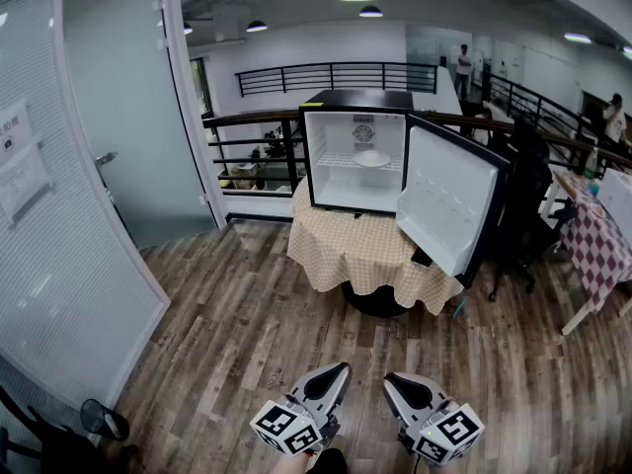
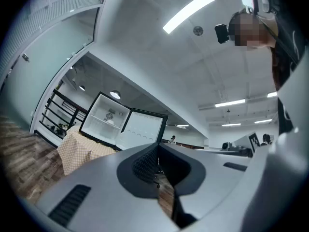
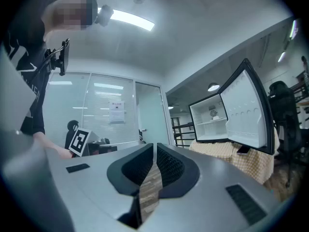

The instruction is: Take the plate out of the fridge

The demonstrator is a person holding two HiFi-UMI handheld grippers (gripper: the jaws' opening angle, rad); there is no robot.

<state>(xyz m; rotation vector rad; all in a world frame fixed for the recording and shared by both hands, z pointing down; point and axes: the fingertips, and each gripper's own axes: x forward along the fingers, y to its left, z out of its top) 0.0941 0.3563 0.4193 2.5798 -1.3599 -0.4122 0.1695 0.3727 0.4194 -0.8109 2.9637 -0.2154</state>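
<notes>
A small black fridge (image 1: 355, 100) stands on a round table with a checked cloth (image 1: 341, 245), several steps ahead of me. Its door (image 1: 449, 205) hangs wide open to the right. A white plate (image 1: 373, 158) rests on the wire shelf inside. My left gripper (image 1: 341, 369) and right gripper (image 1: 391, 379) are low at the bottom of the head view, side by side, far from the fridge. Both are shut with nothing between the jaws. In the right gripper view the fridge (image 3: 210, 122) shows with the plate (image 3: 215, 118) as a small pale shape.
Wooden floor (image 1: 247, 334) lies between me and the table. A frosted glass door and partition (image 1: 118, 117) stand at the left. A black railing (image 1: 247, 126) runs behind the fridge. A black office chair (image 1: 528, 186) and a red-checked table (image 1: 597, 250) are at the right.
</notes>
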